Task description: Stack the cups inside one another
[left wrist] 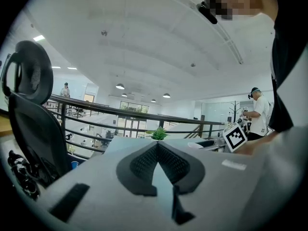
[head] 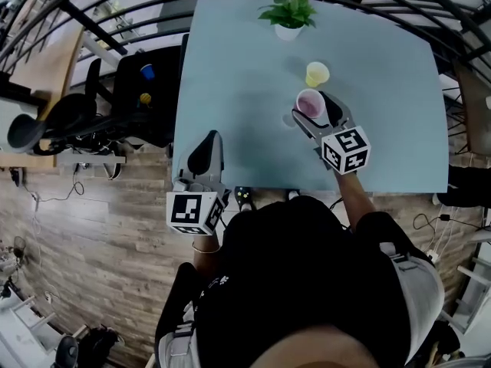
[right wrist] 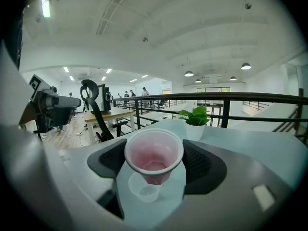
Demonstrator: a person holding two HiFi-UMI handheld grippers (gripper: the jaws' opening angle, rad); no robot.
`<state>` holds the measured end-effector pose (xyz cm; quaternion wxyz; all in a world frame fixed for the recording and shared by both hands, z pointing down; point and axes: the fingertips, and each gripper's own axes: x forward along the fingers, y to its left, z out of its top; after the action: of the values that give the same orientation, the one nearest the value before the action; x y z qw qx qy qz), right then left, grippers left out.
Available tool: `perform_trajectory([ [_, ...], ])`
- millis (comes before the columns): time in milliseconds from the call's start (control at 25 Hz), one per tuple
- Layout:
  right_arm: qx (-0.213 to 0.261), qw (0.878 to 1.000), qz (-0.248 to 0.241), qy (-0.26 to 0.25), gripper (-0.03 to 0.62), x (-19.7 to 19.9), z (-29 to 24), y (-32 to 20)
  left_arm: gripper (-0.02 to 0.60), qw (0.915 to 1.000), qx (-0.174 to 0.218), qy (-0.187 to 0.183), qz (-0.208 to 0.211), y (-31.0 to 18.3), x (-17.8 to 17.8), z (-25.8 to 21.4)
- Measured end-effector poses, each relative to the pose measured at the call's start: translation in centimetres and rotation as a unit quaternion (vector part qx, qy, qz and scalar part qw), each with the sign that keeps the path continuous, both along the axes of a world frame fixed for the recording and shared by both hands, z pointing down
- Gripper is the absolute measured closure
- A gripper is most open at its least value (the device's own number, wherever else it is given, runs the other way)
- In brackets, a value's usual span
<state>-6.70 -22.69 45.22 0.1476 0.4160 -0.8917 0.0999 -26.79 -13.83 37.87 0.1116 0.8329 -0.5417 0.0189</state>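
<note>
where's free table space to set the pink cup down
Bare: the left half of the table, between the plant and the left gripper, and the right strip beyond the yellow cup. Crowded: around the right gripper, where the pink cup, clear cup and yellow cup cluster.

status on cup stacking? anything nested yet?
Done: nothing looks nested. In hand: the right gripper is shut on the pink cup, held over a clear cup on the table, not visibly seated in it. Left: seat pink in clear, then add the yellow cup, which stands alone near the plant. The left gripper is shut and empty at the table's near edge.
</note>
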Motion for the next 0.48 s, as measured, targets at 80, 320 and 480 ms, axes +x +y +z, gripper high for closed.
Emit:
perform_trajectory([
  [80, -0.004, 1.0, -0.001, 0.001, 0.227, -0.3, 0.3, 0.0, 0.592, 1.0, 0.0, -0.001, -0.001, -0.1, -0.3, 0.0],
  [320, -0.022, 1.0, -0.011, 0.007, 0.227, -1.2, 1.8, 0.5, 0.592, 1.0, -0.006, -0.003, -0.007, 0.0, -1.1, 0.3],
  [480, -0.036, 0.999, -0.02, 0.012, 0.227, -1.8, 3.1, 0.8, 0.592, 0.9999, -0.007, -0.005, -0.011, -0.1, -1.3, 0.3],
])
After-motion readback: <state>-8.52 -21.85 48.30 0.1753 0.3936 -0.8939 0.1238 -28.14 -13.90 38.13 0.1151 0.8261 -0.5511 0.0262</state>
